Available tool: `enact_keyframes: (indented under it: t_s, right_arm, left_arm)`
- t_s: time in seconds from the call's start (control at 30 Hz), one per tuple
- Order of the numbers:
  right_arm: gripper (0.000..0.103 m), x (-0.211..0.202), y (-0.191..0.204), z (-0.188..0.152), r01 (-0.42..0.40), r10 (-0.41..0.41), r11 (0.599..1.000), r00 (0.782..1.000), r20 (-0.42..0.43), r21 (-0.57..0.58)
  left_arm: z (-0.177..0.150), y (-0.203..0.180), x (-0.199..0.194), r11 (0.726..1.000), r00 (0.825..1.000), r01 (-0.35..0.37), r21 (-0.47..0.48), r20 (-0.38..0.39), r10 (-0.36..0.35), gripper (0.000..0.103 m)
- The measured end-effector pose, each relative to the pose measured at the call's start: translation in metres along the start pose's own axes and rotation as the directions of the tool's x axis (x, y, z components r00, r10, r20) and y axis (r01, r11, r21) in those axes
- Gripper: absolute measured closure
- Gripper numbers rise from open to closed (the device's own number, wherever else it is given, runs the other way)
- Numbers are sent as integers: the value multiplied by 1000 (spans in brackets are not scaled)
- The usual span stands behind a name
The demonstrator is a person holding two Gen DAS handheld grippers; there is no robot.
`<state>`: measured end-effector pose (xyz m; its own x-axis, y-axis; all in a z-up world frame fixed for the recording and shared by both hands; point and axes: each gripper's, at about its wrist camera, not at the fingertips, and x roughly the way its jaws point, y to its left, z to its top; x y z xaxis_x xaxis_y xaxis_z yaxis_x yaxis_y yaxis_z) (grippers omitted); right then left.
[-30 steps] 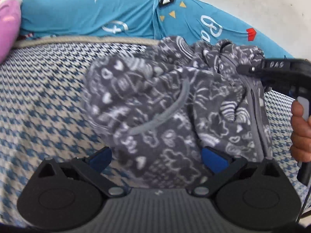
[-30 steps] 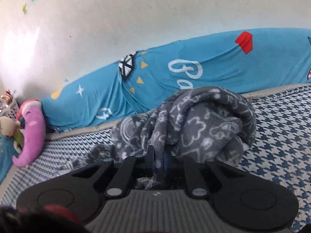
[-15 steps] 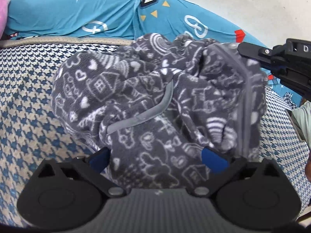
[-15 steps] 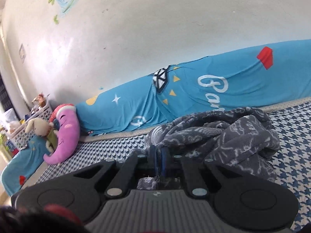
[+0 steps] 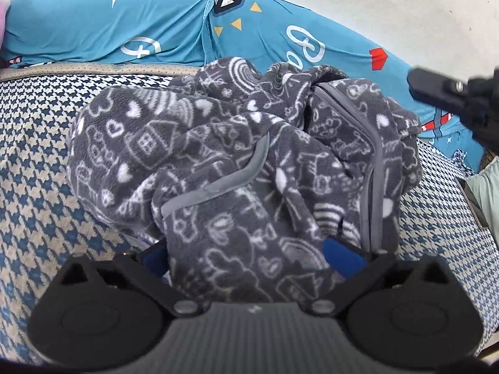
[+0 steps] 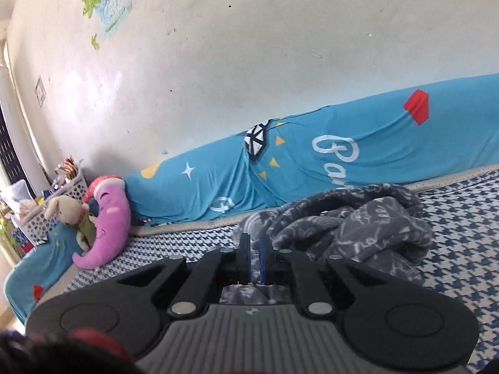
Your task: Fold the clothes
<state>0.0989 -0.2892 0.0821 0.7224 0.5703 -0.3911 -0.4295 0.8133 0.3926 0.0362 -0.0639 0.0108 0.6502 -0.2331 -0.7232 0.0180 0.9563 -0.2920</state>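
A grey fleece garment (image 5: 237,162) with white doodles and a grey zip edge lies crumpled on the blue-and-beige houndstooth bed cover (image 5: 40,187). My left gripper (image 5: 248,255) is open, its blue pads wide apart with the near part of the garment lying between them. In the right wrist view the garment (image 6: 358,227) sits low on the bed, ahead and to the right. My right gripper (image 6: 254,260) is shut, with a strip of the grey fleece between its pads and hanging under them. The right gripper (image 5: 449,93) also shows blurred at the upper right of the left wrist view.
A bright blue printed sheet (image 6: 374,155) covers the long bolster against the white wall. At the left end sit a purple moon cushion (image 6: 109,218), a plush rabbit (image 6: 67,212) and a white basket (image 6: 62,193). Pale cloth (image 5: 486,187) lies off the bed's right edge.
The right gripper has lifted and tilted up, staying shut on the fleece. The garment pile has sagged lower and wider on the bed. The left gripper stays open around it.
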Motion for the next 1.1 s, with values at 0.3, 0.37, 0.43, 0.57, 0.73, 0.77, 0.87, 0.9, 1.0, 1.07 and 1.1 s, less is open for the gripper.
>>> enact_keyframes:
  t_s: [0.3, 0.37, 0.43, 0.57, 0.73, 0.77, 0.87, 0.9, 1.0, 1.07, 1.1]
  right_arm:
    - [94, 42, -14, -7, 100, -92, 993, 988, -125, 64]
    - [94, 52, -26, -11, 224, -207, 971, 962, -176, 83]
    - [94, 57, -38, -14, 336, -313, 938, 927, -208, 85]
    - [94, 50, -47, -12, 335, -314, 938, 930, -192, 93]
    - [93, 35, -39, -2, 228, -217, 970, 968, -123, 81]
    - [93, 33, -36, 0, 202, -193, 976, 975, -111, 84]
    - [91, 34, -27, 1, 156, -149, 985, 985, -85, 79]
    - [91, 37, -25, 1, 155, -148, 985, 985, -84, 81]
    - [87, 45, -20, 0, 152, -146, 984, 986, -80, 87]
    - [86, 51, -16, 0, 151, -144, 984, 987, -77, 91]
    - [85, 54, -14, -1, 150, -143, 984, 987, -76, 93]
  left_arm:
    - [-3, -23, 13, 998, 999, 34, 49, -2, -34, 0]
    - [-4, -26, 12, 997, 999, 51, 58, -5, -51, 0]
    - [-4, -28, 9, 995, 996, 85, 55, -7, -85, 0]
    - [-1, -36, 9, 984, 987, 163, 72, -17, -162, 0]
    - [10, -38, 2, 971, 977, 213, 104, -45, -209, 0]
    - [11, -36, -1, 971, 977, 212, 109, -38, -209, 0]
    - [15, -27, -14, 975, 980, 198, 104, -23, -196, 0]
    - [15, -25, -20, 975, 981, 195, 103, -14, -194, 0]
    - [19, -20, -36, 974, 980, 193, 121, 20, -196, 0]
    - [23, -17, -45, 971, 978, 196, 137, 48, -205, 0]
    - [25, -15, -49, 971, 977, 194, 143, 63, -205, 0]
